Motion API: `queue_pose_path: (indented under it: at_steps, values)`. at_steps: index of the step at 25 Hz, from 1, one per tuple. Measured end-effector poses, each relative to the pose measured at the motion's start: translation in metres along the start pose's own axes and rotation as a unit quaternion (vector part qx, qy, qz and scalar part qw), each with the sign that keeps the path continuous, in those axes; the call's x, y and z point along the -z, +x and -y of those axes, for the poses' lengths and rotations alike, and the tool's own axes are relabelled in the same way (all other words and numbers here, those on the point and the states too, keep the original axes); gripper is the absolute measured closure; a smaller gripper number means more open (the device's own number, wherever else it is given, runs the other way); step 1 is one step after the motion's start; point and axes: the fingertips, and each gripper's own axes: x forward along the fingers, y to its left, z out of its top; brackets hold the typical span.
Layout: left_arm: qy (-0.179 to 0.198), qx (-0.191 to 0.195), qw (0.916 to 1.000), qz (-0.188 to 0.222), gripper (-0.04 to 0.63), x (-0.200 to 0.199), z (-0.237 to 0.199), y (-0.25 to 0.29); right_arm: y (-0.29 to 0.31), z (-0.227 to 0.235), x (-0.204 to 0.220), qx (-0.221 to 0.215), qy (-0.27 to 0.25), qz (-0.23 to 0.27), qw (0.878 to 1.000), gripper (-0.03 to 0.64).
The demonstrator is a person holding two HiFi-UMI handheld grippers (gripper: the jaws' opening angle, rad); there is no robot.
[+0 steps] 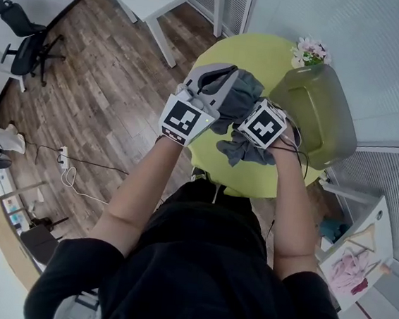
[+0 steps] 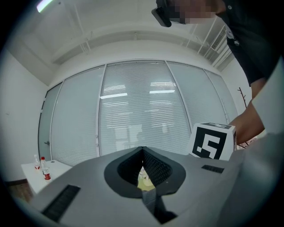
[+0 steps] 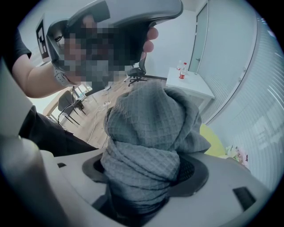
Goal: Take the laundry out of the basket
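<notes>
Right gripper (image 3: 146,175) clamped on bunched grey cloth (image 3: 151,128), left gripper (image 2: 143,153) jaws together, over yellow-green table (image 1: 267,56) beside basket (image 1: 318,111)

Grey waffle-weave laundry (image 3: 148,133), bunched into a thick wad, was clamped between the jaws of the right gripper (image 3: 144,175) and hung in folds. The olive-green basket (image 1: 318,111) stood upright at far right, just beside it.
</notes>
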Motion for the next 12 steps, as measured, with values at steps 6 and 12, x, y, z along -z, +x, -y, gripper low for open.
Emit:
queue_pose_path:
  at_steps: [6, 12]
  values:
    - [-0.015, 0.000, 0.9998, -0.014, 0.586, 0.035, 0.002, -0.008, 0.037, -0.010, 0.014, -0.007, 0.004, -0.006, 1.000, 0.256]
    - [-0.032, 0.013, 0.9989, -0.032, 0.586, 0.077, 0.012, -0.004, 0.076, -0.018, 0.042, -0.021, 0.003, -0.022, 1.000, 0.256]
